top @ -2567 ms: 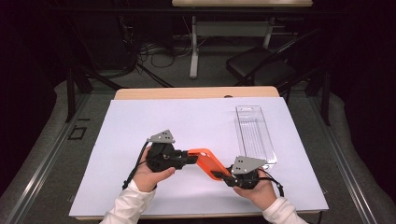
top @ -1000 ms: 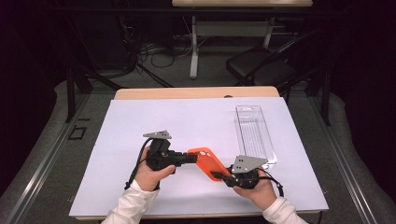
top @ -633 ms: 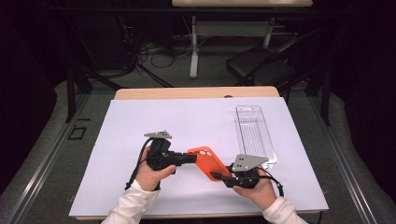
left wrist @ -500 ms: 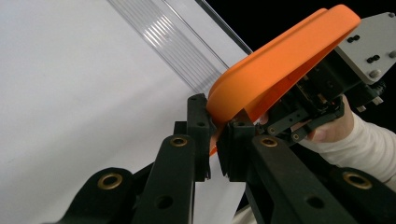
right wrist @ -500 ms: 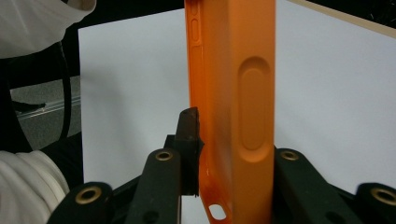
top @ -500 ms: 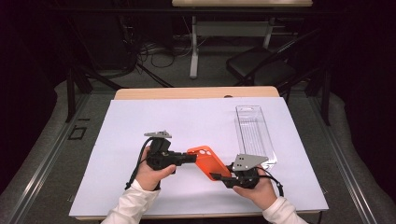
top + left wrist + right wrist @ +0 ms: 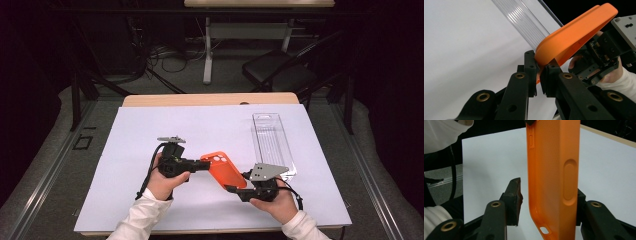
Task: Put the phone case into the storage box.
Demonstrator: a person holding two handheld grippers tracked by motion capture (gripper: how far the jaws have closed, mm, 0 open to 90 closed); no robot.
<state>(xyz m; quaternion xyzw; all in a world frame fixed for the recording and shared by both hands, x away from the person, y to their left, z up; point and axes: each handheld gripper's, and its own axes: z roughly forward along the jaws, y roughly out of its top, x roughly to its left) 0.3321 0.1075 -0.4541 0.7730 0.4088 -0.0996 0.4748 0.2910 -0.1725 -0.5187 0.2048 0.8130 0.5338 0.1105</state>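
Note:
An orange phone case point(image 7: 225, 169) hangs above the white sheet between both grippers. My left gripper point(image 7: 205, 165) comes in from the left and is shut on the case's upper edge; in the left gripper view its pads point(image 7: 532, 65) pinch the case point(image 7: 574, 32) rim. My right gripper point(image 7: 231, 189) faces the case's lower end from the right. Its jaws have just been opening. In the right gripper view the case point(image 7: 554, 170) stands between them, and the left pad point(image 7: 516, 195) is clear of it with a visible gap.
A clear plastic package point(image 7: 272, 142) lies flat on the white sheet point(image 7: 150, 135) at the right, just beyond the right hand. The wooden table edge point(image 7: 210, 99) runs along the far side, with a chair point(image 7: 280, 72) and cables on the floor behind.
The right gripper's jaws have spread apart off the case's lower end. The left gripper keeps its grip, and both hands stay where they were.

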